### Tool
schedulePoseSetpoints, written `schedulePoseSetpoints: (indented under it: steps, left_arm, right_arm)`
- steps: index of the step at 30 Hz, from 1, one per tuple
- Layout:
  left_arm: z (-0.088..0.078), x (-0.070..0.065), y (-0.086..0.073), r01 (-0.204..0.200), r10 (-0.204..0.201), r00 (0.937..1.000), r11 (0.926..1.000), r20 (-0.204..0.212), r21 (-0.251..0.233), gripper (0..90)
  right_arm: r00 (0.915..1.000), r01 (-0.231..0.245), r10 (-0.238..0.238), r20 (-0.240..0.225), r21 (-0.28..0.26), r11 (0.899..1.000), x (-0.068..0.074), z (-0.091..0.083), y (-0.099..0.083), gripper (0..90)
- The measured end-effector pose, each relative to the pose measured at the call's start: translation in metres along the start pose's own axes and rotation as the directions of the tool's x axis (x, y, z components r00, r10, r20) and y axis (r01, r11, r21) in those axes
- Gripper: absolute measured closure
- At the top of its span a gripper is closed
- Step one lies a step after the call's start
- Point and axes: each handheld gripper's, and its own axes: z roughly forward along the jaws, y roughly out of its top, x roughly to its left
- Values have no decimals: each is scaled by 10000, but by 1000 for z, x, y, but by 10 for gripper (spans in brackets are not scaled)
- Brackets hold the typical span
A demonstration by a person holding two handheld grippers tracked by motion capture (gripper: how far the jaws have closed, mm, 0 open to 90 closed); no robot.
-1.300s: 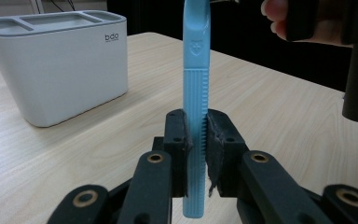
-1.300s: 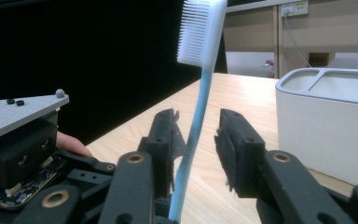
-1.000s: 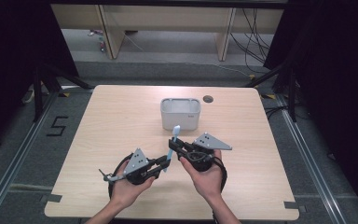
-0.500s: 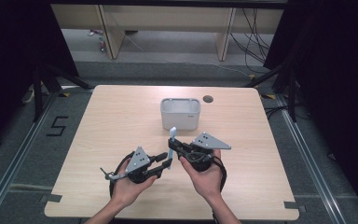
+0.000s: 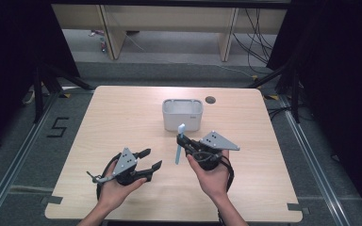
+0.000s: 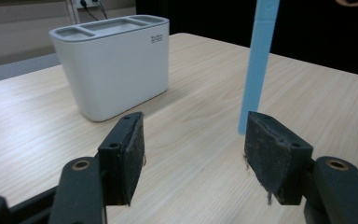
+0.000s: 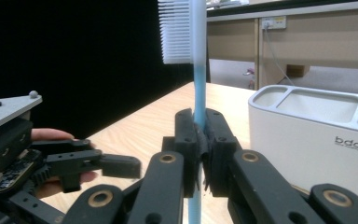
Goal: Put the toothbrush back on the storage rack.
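While right gripper (image 7: 200, 140) clamps toothbrush (image 7: 196, 56) | left gripper (image 6: 193, 154) jaws apart | holder (image 7: 317, 140) reads "bdo"

the high view looks forward and down from above the person's side, taking in the whole counter (image 5: 122, 117) with the white holder (image 5: 183, 114) toward its far edge. the left gripper view sits low, near the counter surface, looking between its fingers (image 6: 123, 158) toward the holder (image 6: 112, 65) close ahead. the right gripper view, also low, has the holder (image 7: 317, 135) just right of its fingers (image 7: 186, 149). all three share the holder.
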Motion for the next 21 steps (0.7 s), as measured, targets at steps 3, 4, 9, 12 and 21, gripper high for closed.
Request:
schedulePoseSetpoints:
  steps: [3, 4, 9, 12, 21]
  left_arm:
    - [-4, 6, -7, 79, -83, 9998, 9998, -199, -202, 357]
    - [-7, 8, -9, 84, -87, 9993, 9999, -362, -96, 355]
    - [-13, 15, -17, 165, -179, 9969, 9997, -768, -193, 348]
    - [-15, 21, -25, 337, -367, 9933, 9990, -1093, -289, 347]
    - [-14, 26, -35, 496, -563, 9906, 9972, -1250, -558, 348]
  right_arm:
    - [9999, -59, 59, 123, -64, 10000, -2, -2, 2, 858]
    - [9998, 83, -79, 208, -186, 9998, -4, -2, 3, 858]
    - [9992, 120, -108, 379, -331, 9994, -10, -5, 9, 858]
    - [9979, 214, -187, 621, -430, 9988, -15, -8, 13, 859]
    - [9957, 273, -217, 902, -619, 9977, -24, -13, 26, 858]
